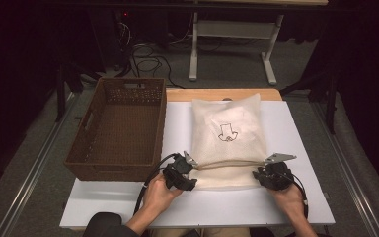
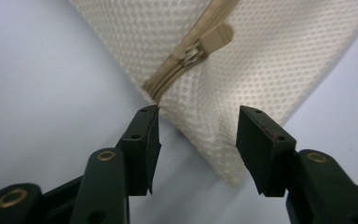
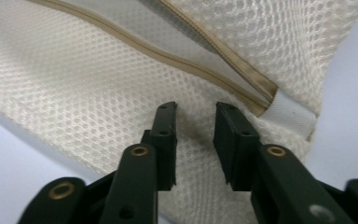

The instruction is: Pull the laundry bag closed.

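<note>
- The cream mesh bag (image 1: pixel 229 140) lies flat on the white tabletop (image 1: pixel 296 197), just right of the brown woven basket (image 1: pixel 119 129) and apart from it, with a small black drawing on its upper face.
- A tan zipper (image 1: pixel 229 164) runs across the bag near the edge closest to me, from one of my grippers to the other.
- My left gripper (image 1: pixel 186 170) sits at the bag's near left corner. In the left gripper view its jaws stand spread wide, with the corner of the bag (image 2: pixel 214 135) lying between them and neither jaw pressing on it.
- The zipper pull (image 2: pixel 205 44) rests at that left end of the zipper, just beyond my left jaws.
- My right gripper (image 1: pixel 269 174) sits at the bag's near right corner. In the right gripper view its jaws are partly open over the mesh (image 3: pixel 74 93), a narrow gap between them, not pinching the cloth.
- Beyond my right jaws, the zipper's right end (image 3: pixel 261 100) meets a white fabric tab (image 3: pixel 293 114).
</note>
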`<act>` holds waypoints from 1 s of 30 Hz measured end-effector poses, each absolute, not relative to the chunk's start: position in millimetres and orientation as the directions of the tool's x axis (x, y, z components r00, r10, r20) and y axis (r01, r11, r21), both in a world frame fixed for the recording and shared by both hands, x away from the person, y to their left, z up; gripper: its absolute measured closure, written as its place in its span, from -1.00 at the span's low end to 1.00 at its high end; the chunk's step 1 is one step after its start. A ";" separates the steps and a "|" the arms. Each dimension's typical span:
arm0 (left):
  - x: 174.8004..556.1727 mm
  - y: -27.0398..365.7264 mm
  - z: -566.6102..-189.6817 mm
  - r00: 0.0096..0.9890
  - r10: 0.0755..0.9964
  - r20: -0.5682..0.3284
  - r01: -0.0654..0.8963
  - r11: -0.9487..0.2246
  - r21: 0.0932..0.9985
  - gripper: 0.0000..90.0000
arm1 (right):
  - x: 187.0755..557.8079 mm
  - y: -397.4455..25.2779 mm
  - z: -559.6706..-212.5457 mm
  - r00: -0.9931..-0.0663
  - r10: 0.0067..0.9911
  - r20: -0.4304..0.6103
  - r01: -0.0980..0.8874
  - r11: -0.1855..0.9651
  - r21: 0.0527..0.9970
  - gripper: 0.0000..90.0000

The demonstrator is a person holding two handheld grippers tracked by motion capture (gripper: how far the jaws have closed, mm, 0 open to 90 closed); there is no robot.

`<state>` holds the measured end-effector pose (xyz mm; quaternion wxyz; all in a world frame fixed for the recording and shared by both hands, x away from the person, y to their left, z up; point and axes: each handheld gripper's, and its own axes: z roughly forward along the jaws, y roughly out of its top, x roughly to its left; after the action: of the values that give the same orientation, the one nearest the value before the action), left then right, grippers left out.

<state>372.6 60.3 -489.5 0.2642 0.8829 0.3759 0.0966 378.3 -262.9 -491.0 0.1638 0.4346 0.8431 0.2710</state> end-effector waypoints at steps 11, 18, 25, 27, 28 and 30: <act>379.2 71.9 -499.5 0.646 0.744 -0.170 0.686 -0.469 0.556 0.13 | 365.1 -224.3 -475.1 -0.653 0.757 -0.020 0.556 0.497 0.667 0.54; 380.3 75.6 -500.7 0.626 0.758 -0.187 0.697 -0.435 0.570 0.26 | 365.3 -185.6 -476.4 -0.715 0.699 0.008 0.525 0.530 0.665 0.52; 379.1 74.3 -500.9 0.635 0.747 -0.196 0.683 -0.426 0.593 0.66 | 372.0 -165.6 -479.6 -0.727 0.685 0.055 0.538 0.518 0.665 0.51; 375.8 71.2 -498.9 0.653 0.740 -0.163 0.652 -0.440 0.617 0.77 | 375.4 -163.1 -481.3 -0.728 0.682 0.067 0.541 0.512 0.667 0.51; 374.9 67.8 -499.6 0.664 0.735 -0.136 0.640 -0.464 0.613 0.79 | 377.0 -160.3 -482.8 -0.721 0.686 0.093 0.555 0.493 0.670 0.51; 375.1 67.9 -499.9 0.663 0.735 -0.142 0.642 -0.461 0.612 0.81 | 378.2 -157.3 -483.8 -0.725 0.680 0.109 0.556 0.483 0.676 0.50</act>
<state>375.1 67.9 -499.9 0.3256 0.8518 0.4042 0.0710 378.2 -157.3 -483.8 0.0870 0.3606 0.8568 0.3581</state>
